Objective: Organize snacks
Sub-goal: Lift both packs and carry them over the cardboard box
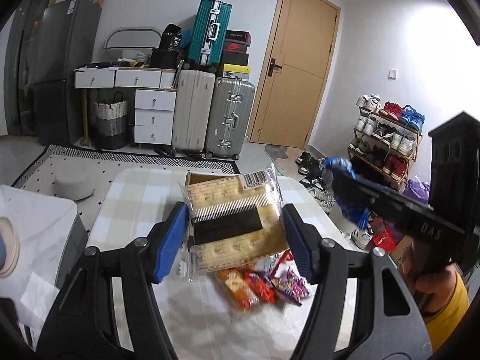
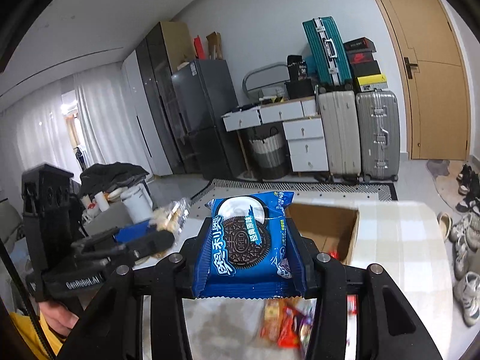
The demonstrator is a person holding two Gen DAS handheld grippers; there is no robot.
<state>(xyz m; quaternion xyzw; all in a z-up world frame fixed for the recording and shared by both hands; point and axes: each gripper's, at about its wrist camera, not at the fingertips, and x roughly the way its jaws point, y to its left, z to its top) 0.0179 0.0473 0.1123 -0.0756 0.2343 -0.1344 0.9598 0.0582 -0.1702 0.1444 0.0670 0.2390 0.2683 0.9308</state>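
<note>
Mid-sort: left claw [image 1: 234,234] is pinching a clear cracker pack [image 1: 231,210], right claw [image 2: 250,250] is clamped on a blue Oreo pack [image 2: 249,240], both held above the table [image 1: 135,198]. The cardboard box [image 2: 327,228] sits toward the far edge. About 3 loose snacks [image 1: 261,285] still wait on the table's middle.

A desk [image 1: 129,198] with a pale beige-and-white checked covering fills the lower middle of the left wrist view. A loose heap of small snack packets [image 1: 264,285] in orange, red and purple wrappers lies directly on it, lower centre of the frame. An open brown cardboard box [image 2: 327,228] stands on the desk's far part, centre right in the right wrist view, where the same packets appear blurred at the bottom edge.
</note>
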